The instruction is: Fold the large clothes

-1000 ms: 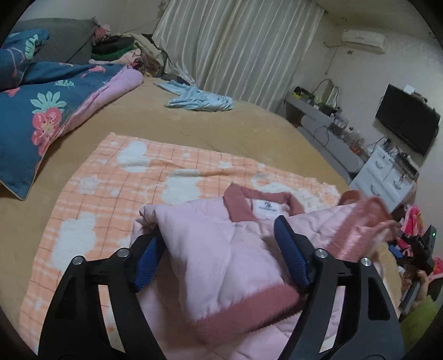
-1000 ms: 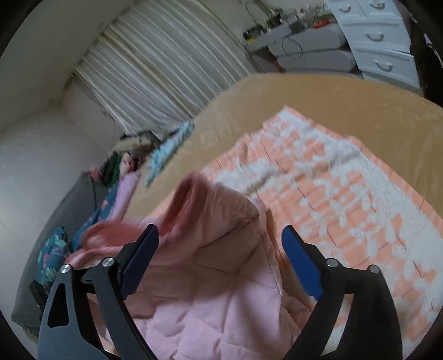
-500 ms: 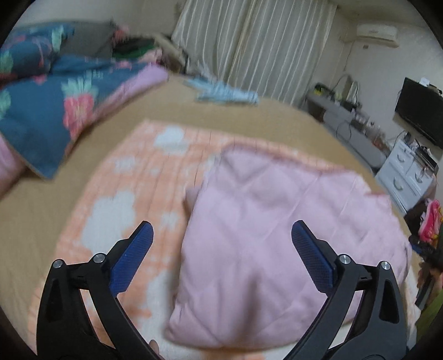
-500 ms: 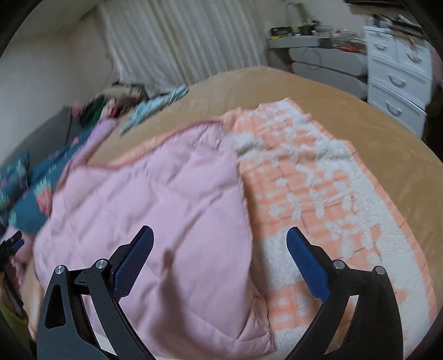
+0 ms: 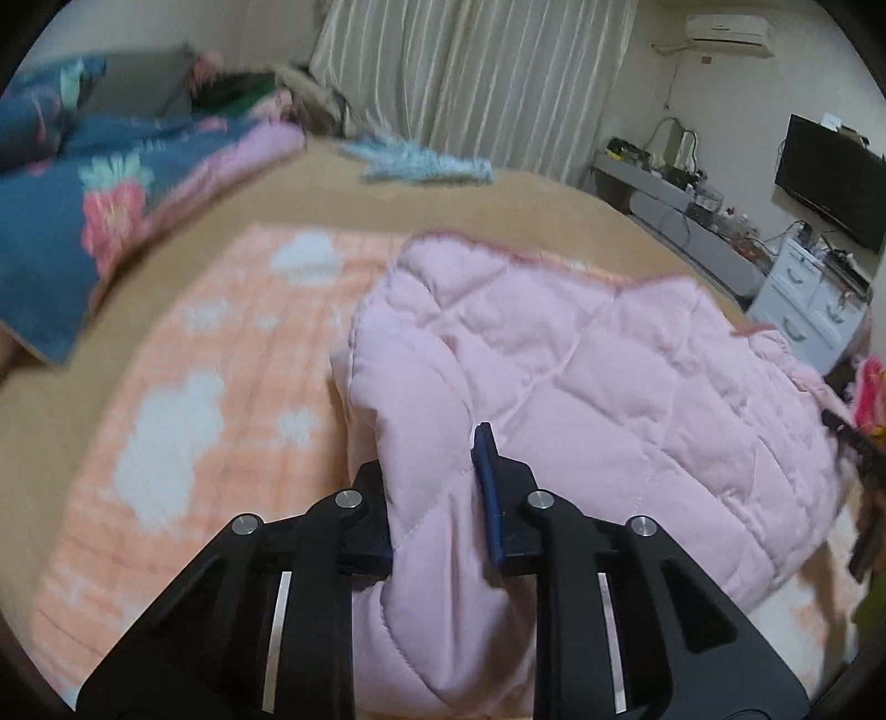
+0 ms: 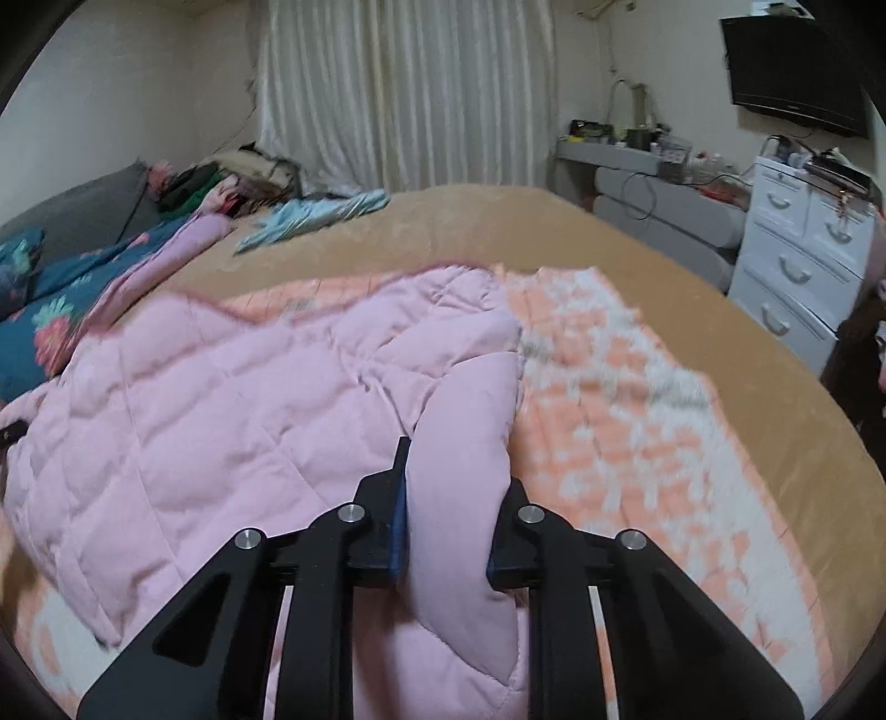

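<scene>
Bedroom scene, two gripper-mounted fisheye views, some motion blur.

Landmark: pink quilted jacket (image 5: 609, 376), spread flat, back side up, on an orange-and-white checked blanket (image 5: 183, 399) w/ white cloud shapes; blanket itself on a tan bed (image 5: 498, 205).

Left gripper (image 5: 437, 498): jaws just closed, now pinched tight on a raised fold at the jacket's near-left edge. Blue pads pressing fabric from both sides; fold bulging up betw. the fingers.

Right gripper (image 6: 451, 498): jaws likewise just closed, clamped on a puffy fold at the jacket's near-right edge, beside the bare stretch of blanket. Fabric squeezed betw. the pads, rest of jacket (image 6: 221, 387) lying off to the left in that view.

Beyond the jacket, toward the curtains (image 5: 470, 83): light-blue garment (image 5: 421, 163) lying loose on the bed, well apart. Left of the jacket: dark-blue floral quilt (image 5: 83, 221) w/ pink lining, heaped at the bed's edge. Right of the jacket, off the bed: white drawer unit (image 6: 797, 260), grey desk w/ clutter (image 5: 681, 210), wall-mounted TV (image 5: 830, 177). AC unit (image 5: 725, 27) high on the wall.
</scene>
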{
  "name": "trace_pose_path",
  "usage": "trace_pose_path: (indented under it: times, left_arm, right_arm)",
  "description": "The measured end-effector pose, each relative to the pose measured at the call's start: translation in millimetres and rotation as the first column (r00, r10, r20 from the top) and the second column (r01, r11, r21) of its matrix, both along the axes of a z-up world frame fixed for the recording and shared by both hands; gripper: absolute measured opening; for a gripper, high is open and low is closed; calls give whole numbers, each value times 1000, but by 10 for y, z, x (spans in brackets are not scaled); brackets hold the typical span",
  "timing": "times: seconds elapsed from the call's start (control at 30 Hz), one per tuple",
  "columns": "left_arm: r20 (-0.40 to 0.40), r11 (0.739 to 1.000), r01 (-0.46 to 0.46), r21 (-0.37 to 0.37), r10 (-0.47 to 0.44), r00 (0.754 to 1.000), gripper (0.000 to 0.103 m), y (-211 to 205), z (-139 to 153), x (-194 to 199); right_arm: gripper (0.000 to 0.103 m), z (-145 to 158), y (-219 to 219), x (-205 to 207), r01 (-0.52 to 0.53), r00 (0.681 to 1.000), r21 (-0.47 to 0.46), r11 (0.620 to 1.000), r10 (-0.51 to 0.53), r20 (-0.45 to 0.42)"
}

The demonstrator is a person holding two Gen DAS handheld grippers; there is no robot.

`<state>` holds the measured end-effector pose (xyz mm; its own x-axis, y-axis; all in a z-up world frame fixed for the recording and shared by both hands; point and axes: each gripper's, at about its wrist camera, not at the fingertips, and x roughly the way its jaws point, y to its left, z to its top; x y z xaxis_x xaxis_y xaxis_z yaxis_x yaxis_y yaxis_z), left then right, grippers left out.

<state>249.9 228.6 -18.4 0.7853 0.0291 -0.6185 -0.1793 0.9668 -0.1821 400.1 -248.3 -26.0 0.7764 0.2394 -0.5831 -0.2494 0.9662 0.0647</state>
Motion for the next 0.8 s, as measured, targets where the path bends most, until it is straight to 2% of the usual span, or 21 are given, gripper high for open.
trace_pose_path:
  times: [0.13, 0.27, 0.47, 0.63, 0.73, 0.8]
  left_arm:
    - [-19, 998, -46, 33, 46, 999, 14, 60, 16, 221]
    - [-67, 997, -77, 15, 78, 995, 14, 128, -129, 440]
    - [-116, 995, -88, 36, 92, 989, 14, 80, -289, 577]
    - [-124, 995, -95, 42, 99, 987, 15, 53, -314, 587]
    - [-133, 994, -94, 62, 102, 986, 17, 21, -270, 574]
    - [-139, 993, -98, 68, 107, 984, 19, 12, -243, 563]
  right_arm:
    - [17, 16, 98, 279, 53, 998, -21, 998, -53, -24]
    - [17, -122, 172, 515, 89, 993, -56, 994, -94, -75]
    - [17, -299, 215, 671, 118, 986, -74, 990, -125, -108]
    - [20, -437, 220, 732, 125, 981, -91, 988, -137, -137]
    - [26, -400, 190, 708, 136, 977, -87, 987, -148, -157]
    - [39, -362, 117, 690, 149, 972, -62, 987, -158, -175]
